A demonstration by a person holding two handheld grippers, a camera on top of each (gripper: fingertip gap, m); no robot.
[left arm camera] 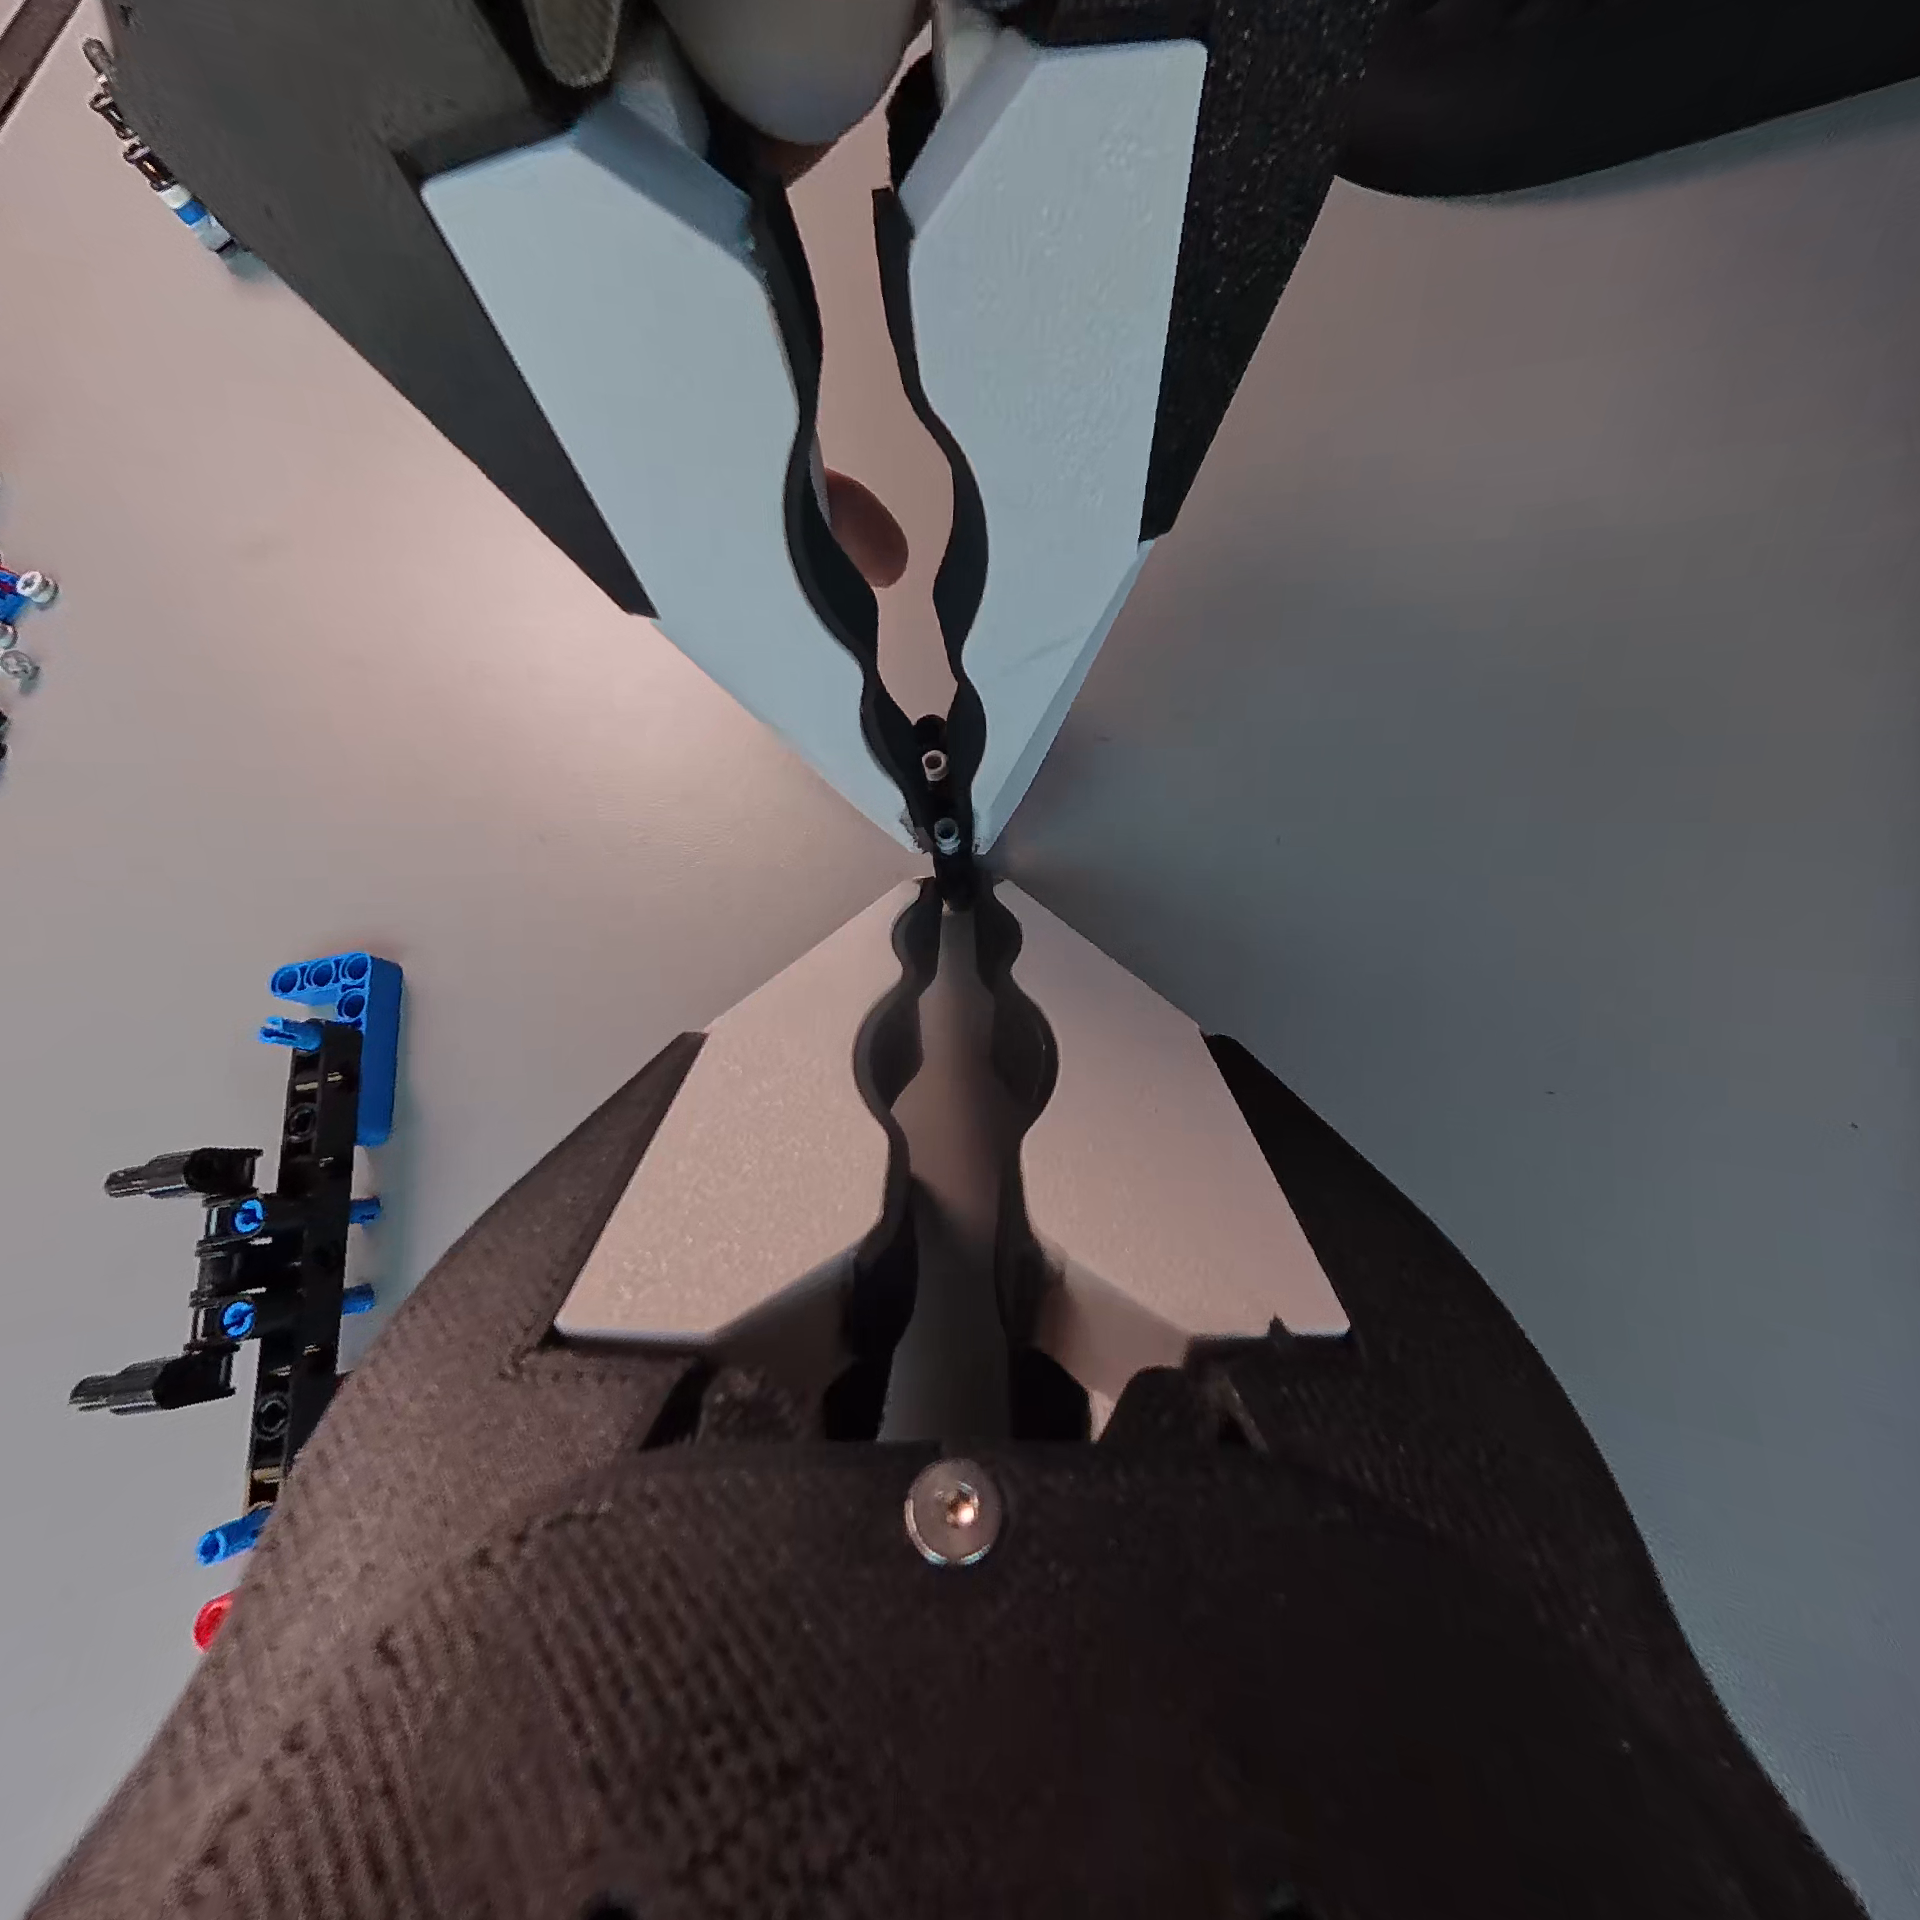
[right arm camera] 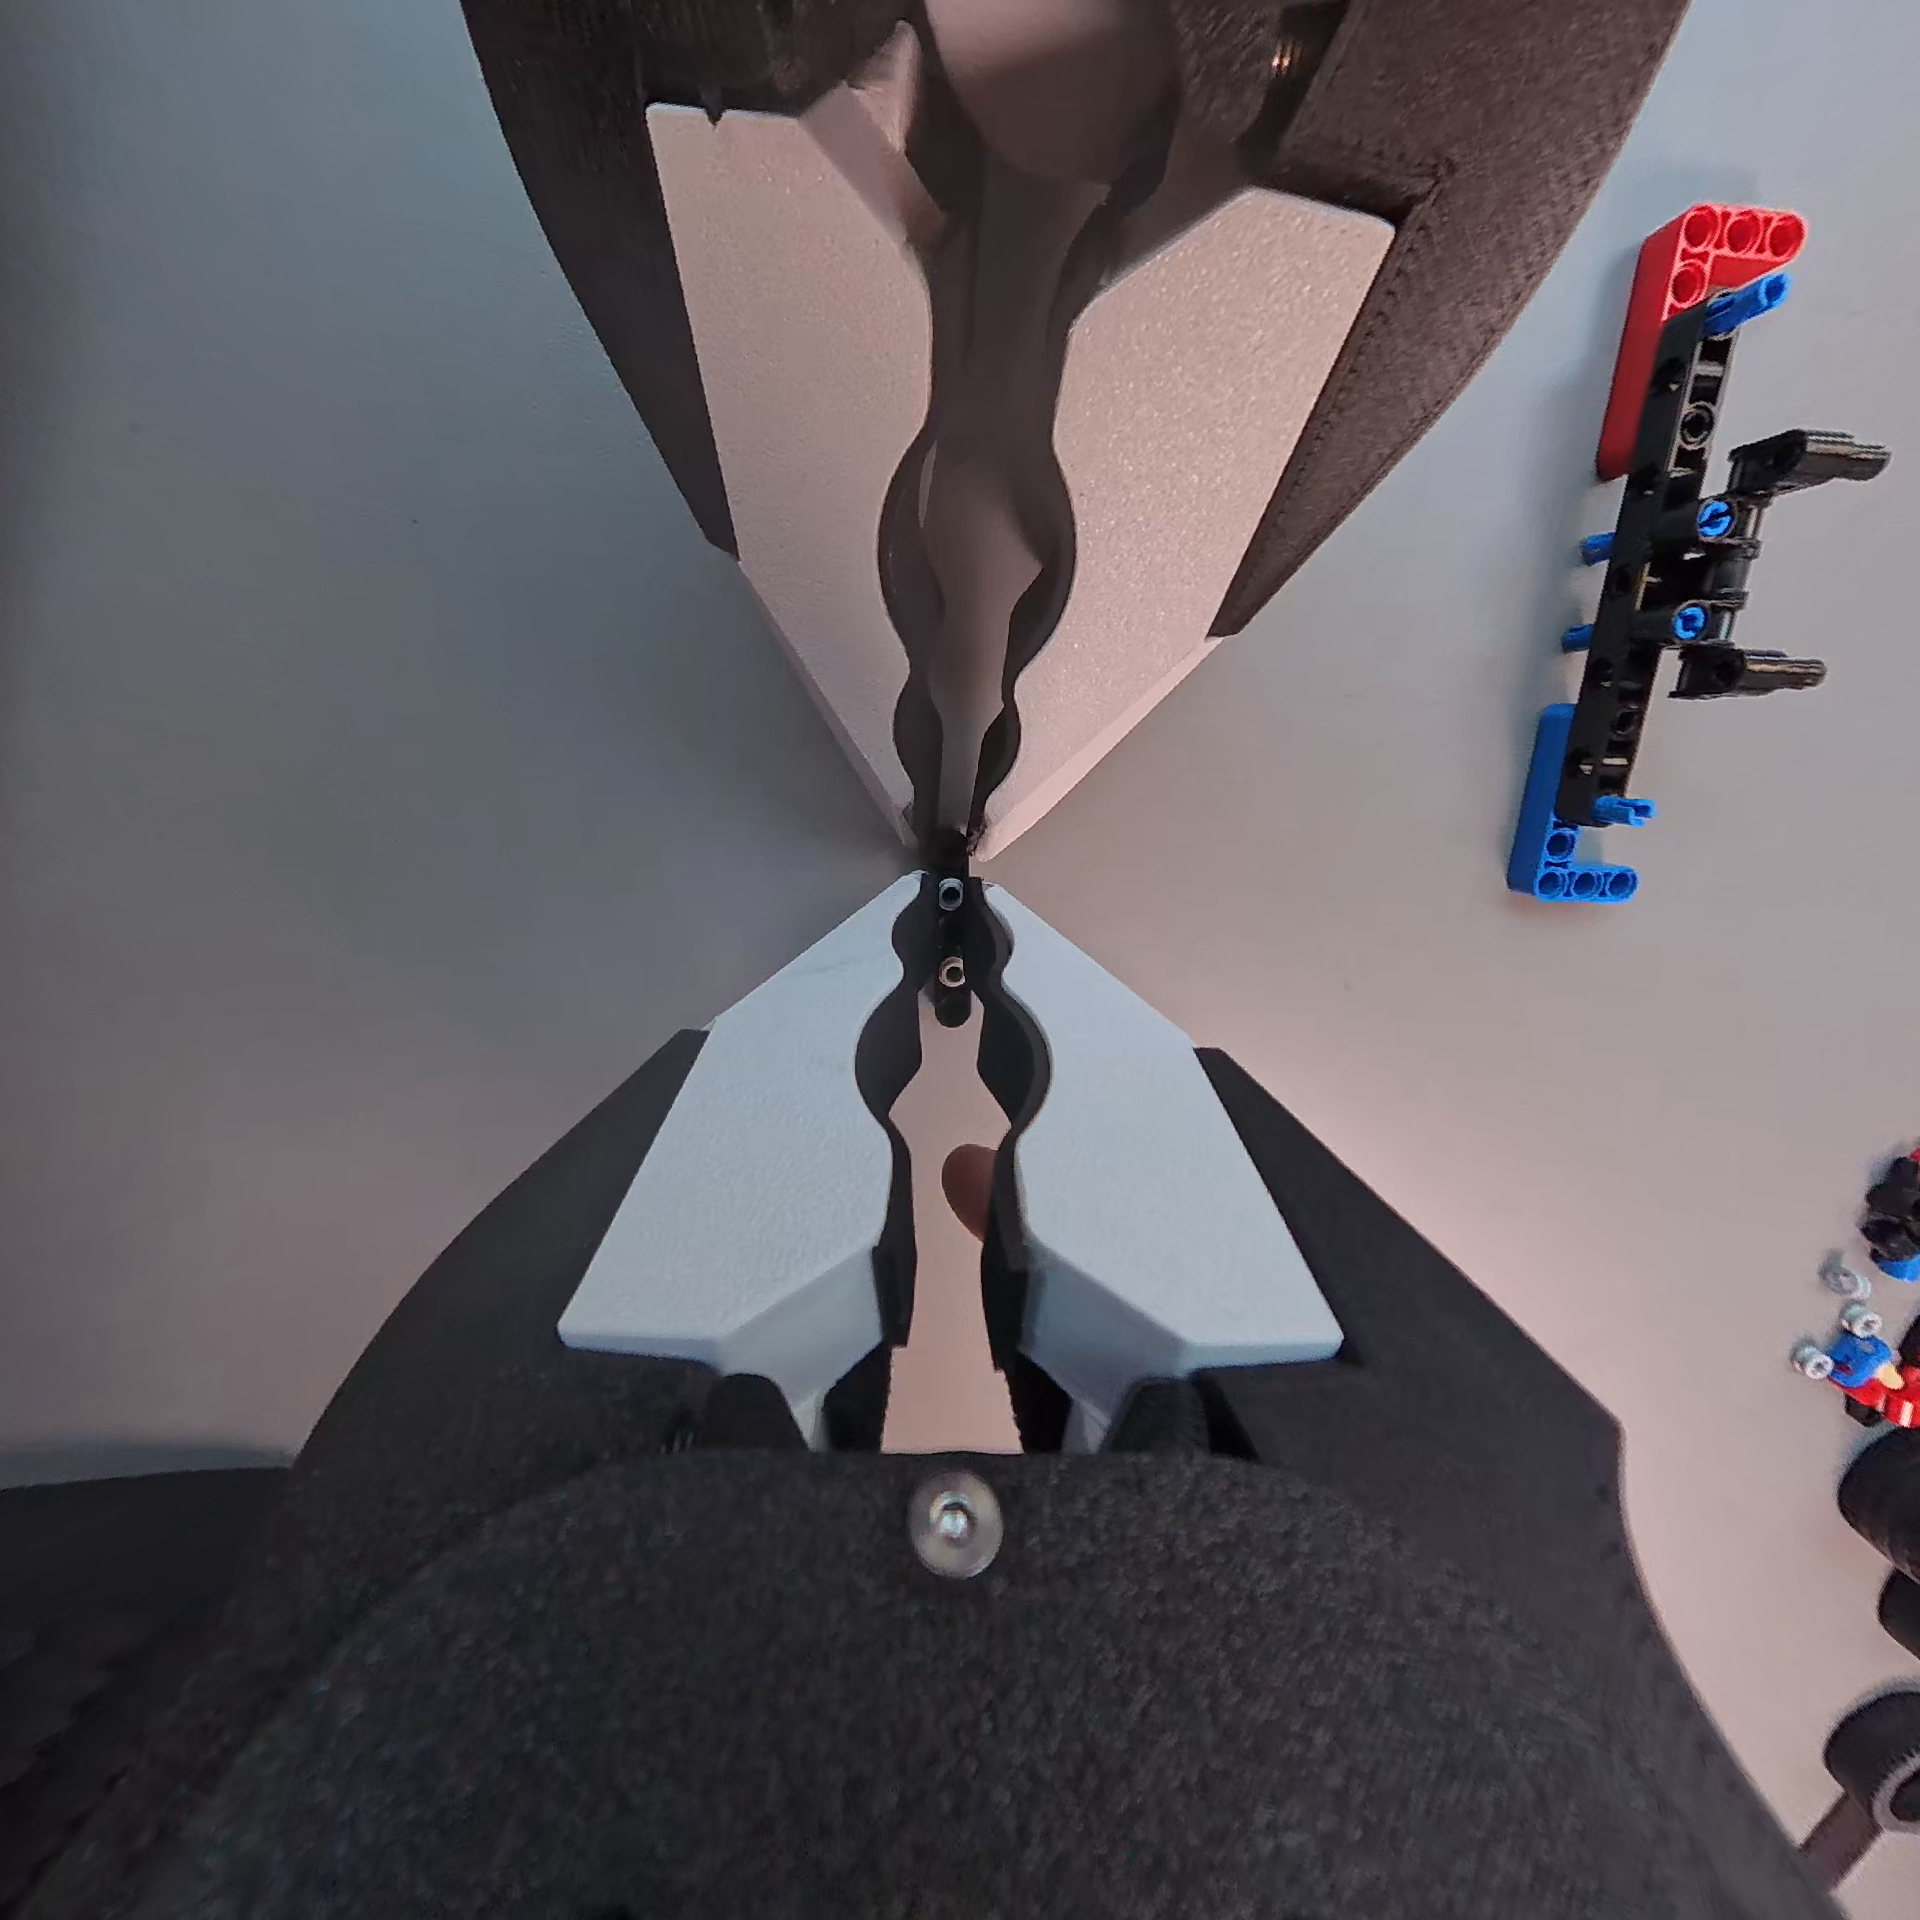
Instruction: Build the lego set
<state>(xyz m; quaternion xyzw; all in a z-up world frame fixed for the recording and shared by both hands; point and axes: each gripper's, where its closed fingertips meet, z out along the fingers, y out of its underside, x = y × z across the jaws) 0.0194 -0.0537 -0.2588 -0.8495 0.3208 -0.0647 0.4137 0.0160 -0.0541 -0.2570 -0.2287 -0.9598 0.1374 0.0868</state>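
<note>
Both tip to tip over the table (left arm camera: 1507,831): left hand-held gripper (left arm camera: 954,891) and right hand-held gripper (right arm camera: 951,914) each pinching one small black lego piece (right arm camera: 950,977); half-built frame (right arm camera: 1662,561), loose parts (right arm camera: 1870,1340) aside.

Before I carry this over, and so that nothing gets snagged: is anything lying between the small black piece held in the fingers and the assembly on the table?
Nothing visible does. Only bare table lies between the small black piece and the black beam assembly.
</note>
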